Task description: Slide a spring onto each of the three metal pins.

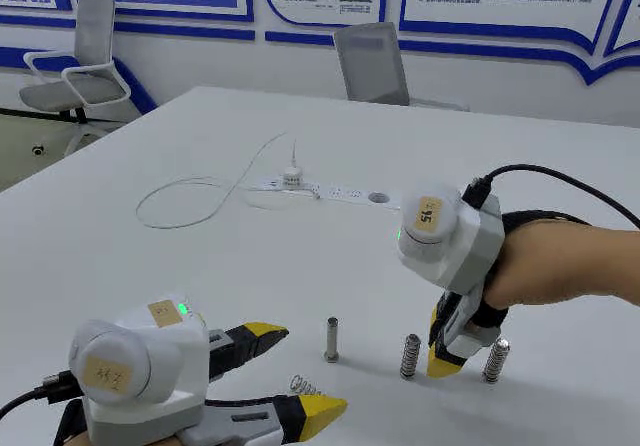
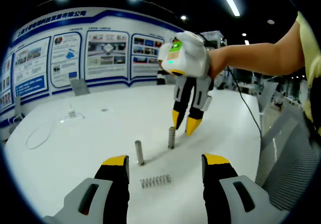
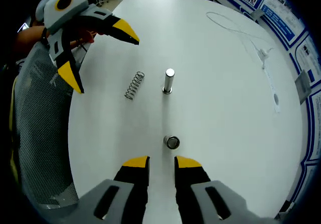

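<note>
The left gripper (image 2: pixel 165 159) sits low over the white table (image 1: pixel 250 256), jaws spread wide and empty. The loose spring (image 2: pixel 155 181) lies flat between its yellow tips. Just beyond stands the bare pin (image 2: pixel 139 152), upright. The right gripper (image 3: pixel 162 162) points down, jaws slightly apart, holding nothing, beside the near sprung pin (image 3: pixel 171 142) and the far sprung pin (image 1: pixel 495 360).

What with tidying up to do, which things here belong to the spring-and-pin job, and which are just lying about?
Job in hand:
bare pin
loose spring lying on the table
two sprung pins
left gripper, right gripper

Lying about:
white cable
power strip
two chairs
</note>
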